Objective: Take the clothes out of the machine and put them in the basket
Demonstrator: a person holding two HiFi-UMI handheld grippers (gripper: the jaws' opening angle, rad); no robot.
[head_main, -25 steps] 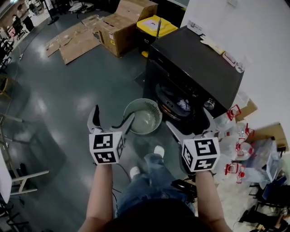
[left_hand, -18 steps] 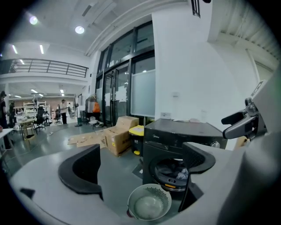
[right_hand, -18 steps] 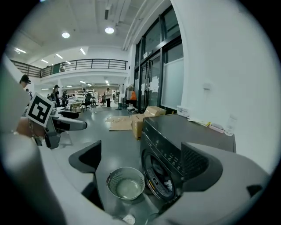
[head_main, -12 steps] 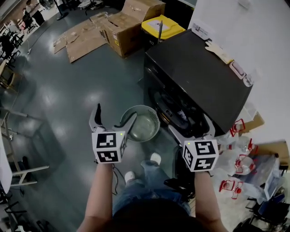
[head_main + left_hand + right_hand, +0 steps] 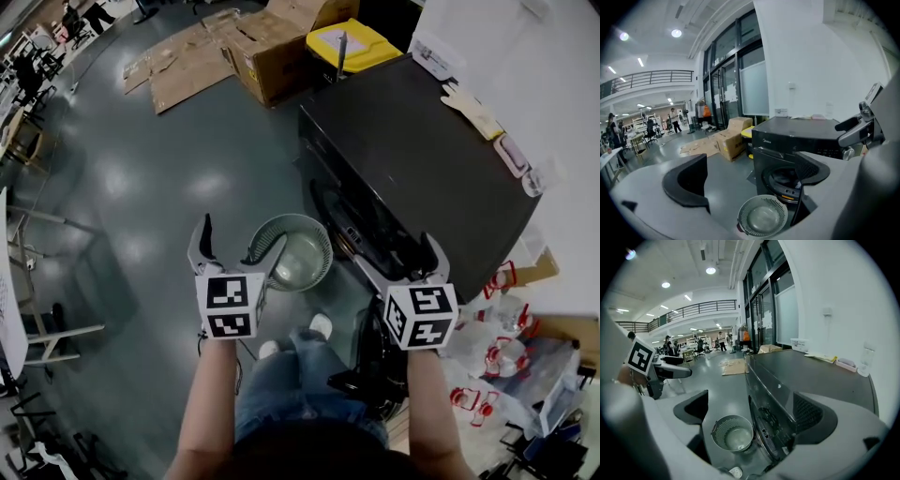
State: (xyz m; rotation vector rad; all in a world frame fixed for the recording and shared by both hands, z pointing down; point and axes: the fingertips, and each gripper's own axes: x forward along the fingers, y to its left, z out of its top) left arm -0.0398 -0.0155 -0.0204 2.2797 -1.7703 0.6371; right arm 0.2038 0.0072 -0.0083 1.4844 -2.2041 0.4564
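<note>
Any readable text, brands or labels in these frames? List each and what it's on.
"Midea": front of the washing machine, small, left gripper view.
Label on the cardboard box: too small to read.
Paper sheet on the machine's top: too blurred to read.
Left cube, right cube: square marker patterns only, no words.

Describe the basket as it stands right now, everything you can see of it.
The basket is round and pale grey-green. It looks like plastic, with a slotted wall and a smooth solid bottom. It stands upright on the dark floor, close in front of the washing machine and beside its door opening. It looks empty, with no clothes inside. Whether it touches the machine cannot be told.
</note>
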